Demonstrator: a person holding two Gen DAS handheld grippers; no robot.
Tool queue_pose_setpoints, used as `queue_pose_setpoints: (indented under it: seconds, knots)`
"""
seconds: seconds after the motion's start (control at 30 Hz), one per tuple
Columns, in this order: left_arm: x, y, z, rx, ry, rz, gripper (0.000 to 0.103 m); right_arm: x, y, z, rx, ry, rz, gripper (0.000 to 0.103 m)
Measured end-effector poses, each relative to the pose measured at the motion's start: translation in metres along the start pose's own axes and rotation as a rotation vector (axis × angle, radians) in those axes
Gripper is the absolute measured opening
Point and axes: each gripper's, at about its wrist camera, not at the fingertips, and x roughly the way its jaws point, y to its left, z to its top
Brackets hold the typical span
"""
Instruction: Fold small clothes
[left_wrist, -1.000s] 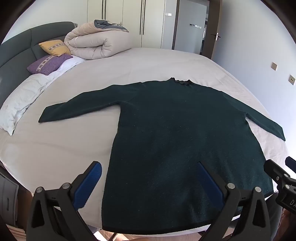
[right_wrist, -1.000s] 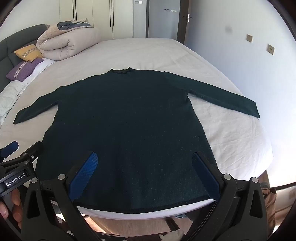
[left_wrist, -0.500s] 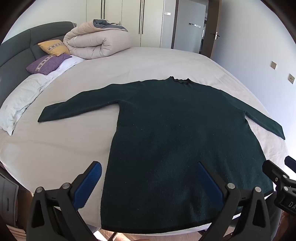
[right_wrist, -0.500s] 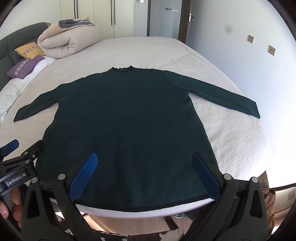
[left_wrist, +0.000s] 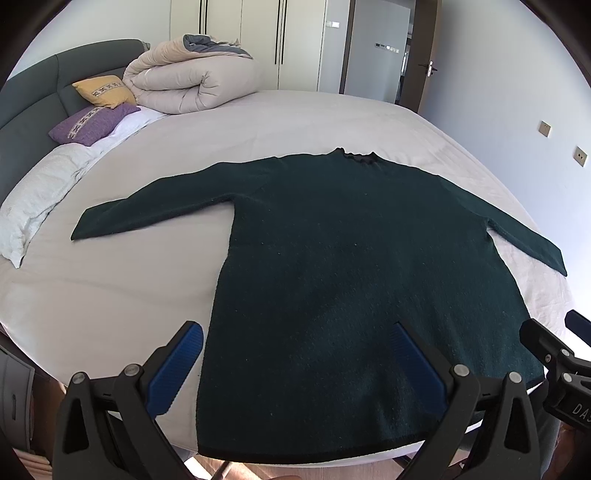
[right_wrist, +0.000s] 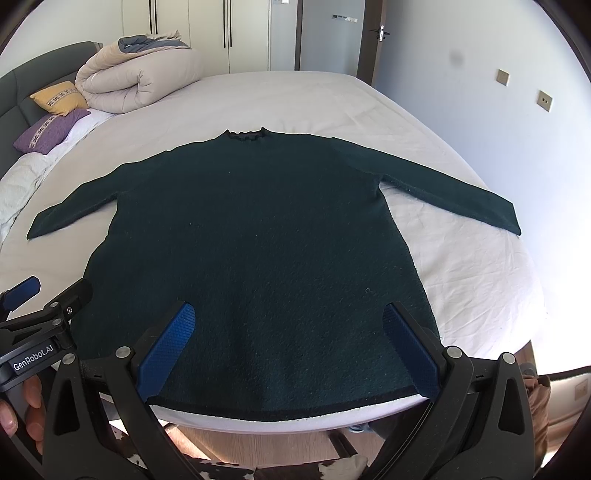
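one sweater (left_wrist: 351, 258), two cushions (left_wrist: 105, 90), one duvet (left_wrist: 188, 79), two grippers (left_wrist: 295, 365).

A dark green sweater (left_wrist: 354, 280) lies flat on the bed (left_wrist: 110, 295), sleeves spread, collar far; the left gripper (left_wrist: 295, 350) hovers over its hem, jaws wide apart; the right gripper (left_wrist: 554, 354) shows at the right edge.
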Motion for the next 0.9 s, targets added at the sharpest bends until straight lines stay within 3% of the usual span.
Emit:
queue_pose_setpoints:
  seconds: [0.9]
  knots:
    - [0.0008, -0.0006, 0.0009, 0.001, 0.004, -0.004, 0.103, 0.0057, 0.0052, -0.0065, -0.005, 0.008, 0.001, 0.103]
